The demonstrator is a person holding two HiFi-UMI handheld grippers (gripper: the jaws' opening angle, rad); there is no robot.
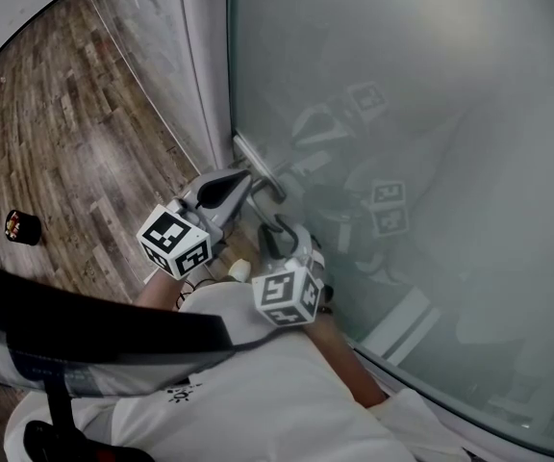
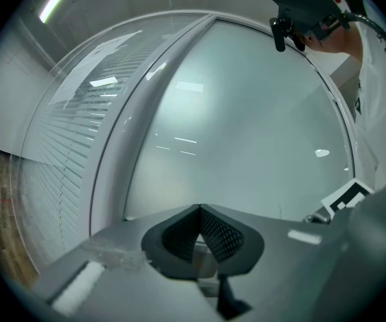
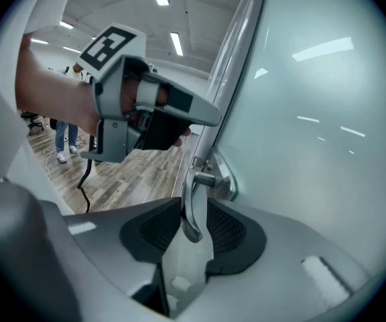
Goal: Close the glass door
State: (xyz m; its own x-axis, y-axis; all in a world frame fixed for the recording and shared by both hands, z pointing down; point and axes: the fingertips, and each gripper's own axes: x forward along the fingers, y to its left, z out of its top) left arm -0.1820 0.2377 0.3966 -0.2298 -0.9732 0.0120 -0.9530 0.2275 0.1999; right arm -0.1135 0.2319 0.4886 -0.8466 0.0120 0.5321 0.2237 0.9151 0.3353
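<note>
The glass door looks heavy and slick, so the metal handle is the place to hold. The right gripper brackets it loosely, not pinching; the left gripper is closed, empty.

The curved metal lever handle on the frosted glass door stands between the jaws of the right gripper. The left gripper lies just left of it, above the wood-plank floor.

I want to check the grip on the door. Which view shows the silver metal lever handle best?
The right gripper view: the silver metal lever handle stands close up between the right gripper's fingers, mount included. The head view shows it small, at the left gripper's tip. The left gripper view shows only the frosted glass door.
</note>
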